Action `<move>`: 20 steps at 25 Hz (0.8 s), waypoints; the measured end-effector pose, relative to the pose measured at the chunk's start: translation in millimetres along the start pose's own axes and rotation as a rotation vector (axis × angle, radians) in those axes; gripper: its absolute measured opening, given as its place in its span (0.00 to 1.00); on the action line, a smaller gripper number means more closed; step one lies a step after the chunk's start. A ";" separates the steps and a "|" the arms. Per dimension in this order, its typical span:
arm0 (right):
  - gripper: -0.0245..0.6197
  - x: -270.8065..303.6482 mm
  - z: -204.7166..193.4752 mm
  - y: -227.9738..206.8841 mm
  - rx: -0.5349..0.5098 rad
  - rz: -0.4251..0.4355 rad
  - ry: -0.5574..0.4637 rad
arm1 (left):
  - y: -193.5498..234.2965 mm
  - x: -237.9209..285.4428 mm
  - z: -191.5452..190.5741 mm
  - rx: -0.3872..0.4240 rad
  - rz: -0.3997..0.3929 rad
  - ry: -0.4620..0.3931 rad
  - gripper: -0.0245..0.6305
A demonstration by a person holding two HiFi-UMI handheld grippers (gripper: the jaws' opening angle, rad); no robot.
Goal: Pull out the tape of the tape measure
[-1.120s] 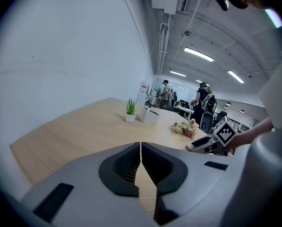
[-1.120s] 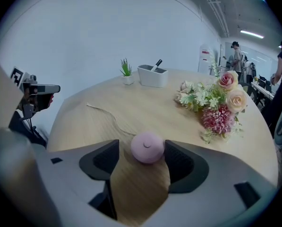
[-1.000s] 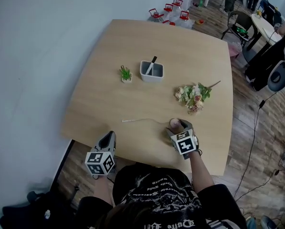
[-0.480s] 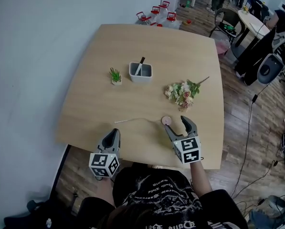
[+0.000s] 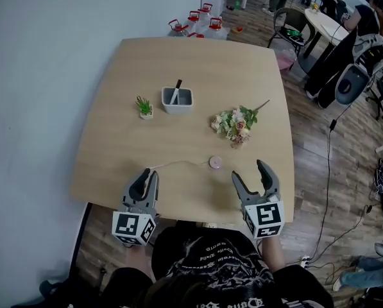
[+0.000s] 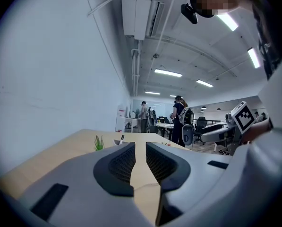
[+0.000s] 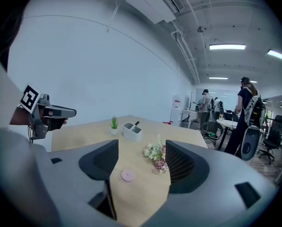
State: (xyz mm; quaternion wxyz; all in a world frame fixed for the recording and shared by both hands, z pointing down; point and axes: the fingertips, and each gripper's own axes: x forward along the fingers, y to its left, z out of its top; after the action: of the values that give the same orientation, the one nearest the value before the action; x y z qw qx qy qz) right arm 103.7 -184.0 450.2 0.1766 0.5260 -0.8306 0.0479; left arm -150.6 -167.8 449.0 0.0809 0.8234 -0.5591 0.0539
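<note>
Head view, looking down on a light wooden table point(image 5: 114, 140). The pink round tape measure point(image 5: 215, 162) lies flat on the tabletop at about 5 o'clock from the table's centre, touched by neither claw. Its white tape point(image 5: 178, 164) is drawn out and rests on the wood, running from the case toward 9 o'clock in a slight curve; its free end lies just beyond the tips of the left gripper point(image 5: 144, 185).

The left gripper hangs over the near table edge at 7 o'clock. Its jaws stand a narrow gap apart, having just been opening; nothing is between them, and only bare tabletop with a faint line of tape shows through the gap.

The right gripper point(image 5: 249, 172) is at 5 o'clock, just beside the tape measure on its 4 o'clock side. Its jaws are spread wide and hold nothing. In the right gripper view the pink case shows on the wood through the gap, clear of both pads.

Other items: a small potted plant point(image 5: 144, 106) at 10 o'clock, a grey holder point(image 5: 178, 99) with a dark pen at 11 o'clock, and a bunch of artificial flowers point(image 5: 233, 123) at 3 o'clock. Red-capped water bottles point(image 5: 194, 25) stand on the floor beyond the 12 o'clock edge.
</note>
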 end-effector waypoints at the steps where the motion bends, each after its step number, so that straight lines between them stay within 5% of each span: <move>1: 0.52 -1.9 -1.0 -1.9 0.002 -0.007 0.001 | 1.0 -0.7 0.5 0.004 0.003 -0.002 0.15; 11: 0.49 -5.9 9.0 -0.2 -0.031 -0.039 -0.049 | -6.6 -2.4 7.3 0.006 -0.018 -0.033 0.12; 15: 0.22 -7.5 14.5 3.5 -0.053 -0.042 -0.072 | -9.0 -4.9 18.3 -0.001 -0.031 -0.063 0.08; 20: 0.06 -7.7 17.0 8.0 -0.030 -0.022 -0.099 | -17.3 -3.9 14.8 0.012 -0.073 -0.051 0.05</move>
State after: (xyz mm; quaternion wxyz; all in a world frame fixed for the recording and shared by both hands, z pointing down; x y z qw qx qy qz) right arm 95.4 -178.3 432.6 0.1435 0.5343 -0.8330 0.0074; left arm -136.0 -160.9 432.5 0.0636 0.8448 -0.5303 0.0333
